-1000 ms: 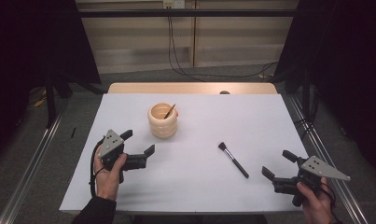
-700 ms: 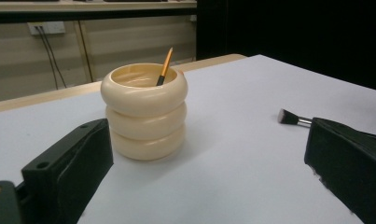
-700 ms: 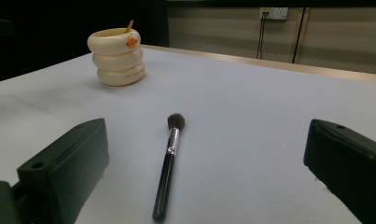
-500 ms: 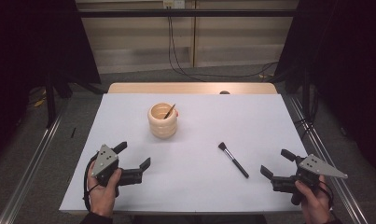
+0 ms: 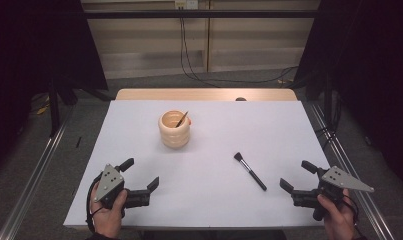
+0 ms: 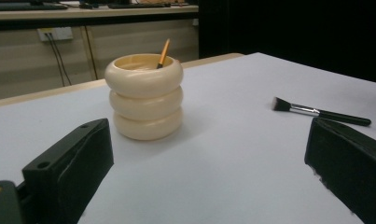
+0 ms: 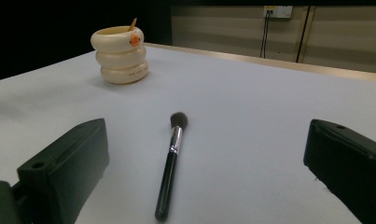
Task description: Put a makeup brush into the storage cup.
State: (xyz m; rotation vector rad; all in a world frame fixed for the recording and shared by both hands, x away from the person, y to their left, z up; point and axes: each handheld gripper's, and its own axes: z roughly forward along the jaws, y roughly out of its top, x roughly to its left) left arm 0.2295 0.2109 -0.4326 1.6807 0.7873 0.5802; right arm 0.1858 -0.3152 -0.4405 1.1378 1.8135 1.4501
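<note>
Both tools (image 5: 140, 172) (image 5: 298, 175) wide open, empty

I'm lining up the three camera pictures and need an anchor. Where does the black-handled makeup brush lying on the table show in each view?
High view: the black-handled makeup brush lies right of centre, bristles toward the cup.
Left gripper view: brush at the right edge, beyond the right jaw.
Right gripper view: brush centred between the jaws, bristles pointing away.
Shared landmark: the cream ribbed cup holding an orange stick.
</note>
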